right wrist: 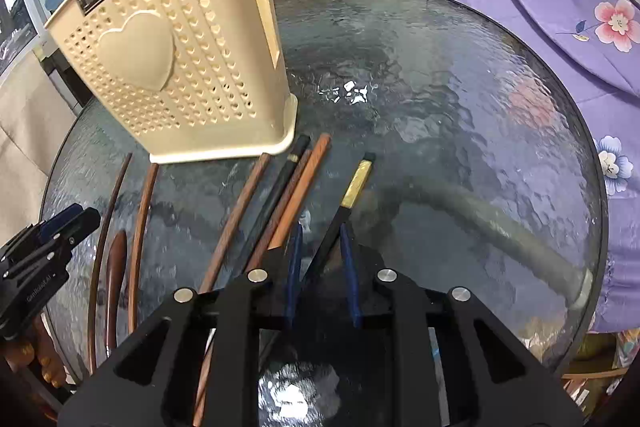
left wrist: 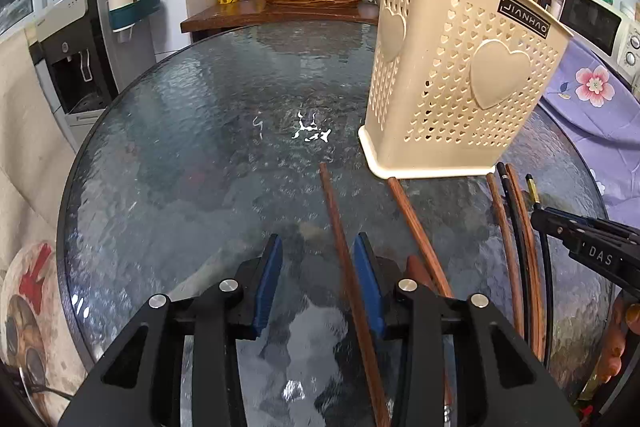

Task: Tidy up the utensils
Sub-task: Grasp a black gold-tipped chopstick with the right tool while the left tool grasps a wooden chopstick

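While the left gripper [left wrist: 318,269] hung low over the glass bench [left wrist: 200,155], its jaws stood partly apart with a brown chopstick [left wrist: 344,259] lying between them, against the right pad; whether they pinched it I could not tell. At one o'clock from it stood the cream holder [left wrist: 460,67], upright on the bench. More chopsticks [left wrist: 516,247] lay at three o'clock, fanned below the holder. The right gripper [right wrist: 320,267] had narrow jaws around a black chopstick [right wrist: 340,223] with a gold band, the holder [right wrist: 180,47] at eleven o'clock.
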The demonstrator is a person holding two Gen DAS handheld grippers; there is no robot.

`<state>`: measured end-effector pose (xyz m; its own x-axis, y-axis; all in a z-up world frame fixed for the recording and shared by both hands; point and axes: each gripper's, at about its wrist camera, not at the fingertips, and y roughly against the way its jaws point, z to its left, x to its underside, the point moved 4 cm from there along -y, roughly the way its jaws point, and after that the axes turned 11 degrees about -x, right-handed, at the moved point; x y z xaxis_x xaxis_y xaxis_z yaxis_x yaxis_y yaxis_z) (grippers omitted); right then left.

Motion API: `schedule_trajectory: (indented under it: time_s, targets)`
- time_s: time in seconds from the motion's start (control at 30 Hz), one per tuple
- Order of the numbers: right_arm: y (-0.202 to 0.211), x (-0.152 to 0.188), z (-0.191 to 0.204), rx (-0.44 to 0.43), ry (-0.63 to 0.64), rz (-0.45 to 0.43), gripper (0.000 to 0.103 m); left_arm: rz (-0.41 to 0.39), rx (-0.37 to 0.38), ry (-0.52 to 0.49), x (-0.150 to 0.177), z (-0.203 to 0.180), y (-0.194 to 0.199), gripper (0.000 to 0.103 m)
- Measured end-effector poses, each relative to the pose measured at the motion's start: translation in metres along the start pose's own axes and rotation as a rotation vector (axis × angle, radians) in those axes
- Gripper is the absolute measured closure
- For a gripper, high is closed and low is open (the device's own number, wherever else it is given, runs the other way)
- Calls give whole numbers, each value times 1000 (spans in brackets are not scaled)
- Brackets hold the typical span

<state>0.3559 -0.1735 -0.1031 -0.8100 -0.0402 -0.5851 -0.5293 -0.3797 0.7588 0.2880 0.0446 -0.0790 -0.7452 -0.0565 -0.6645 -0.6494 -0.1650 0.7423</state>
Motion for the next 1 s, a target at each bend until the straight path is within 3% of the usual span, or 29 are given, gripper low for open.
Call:
schedule_trajectory:
  time_s: [0.43,0.67,1.0]
  targets:
    - [-15,-20,0,22,-1,11,90,36,-28,-71,-14,-18,-21,77]
    - [-22,-31,-2,37,-12,9,93,41,-48,-79,-22,-20,-28,96]
    - [-23,-33,-13,-14,-75,-27,95,40,-39,-47,-26,-22,-31,97]
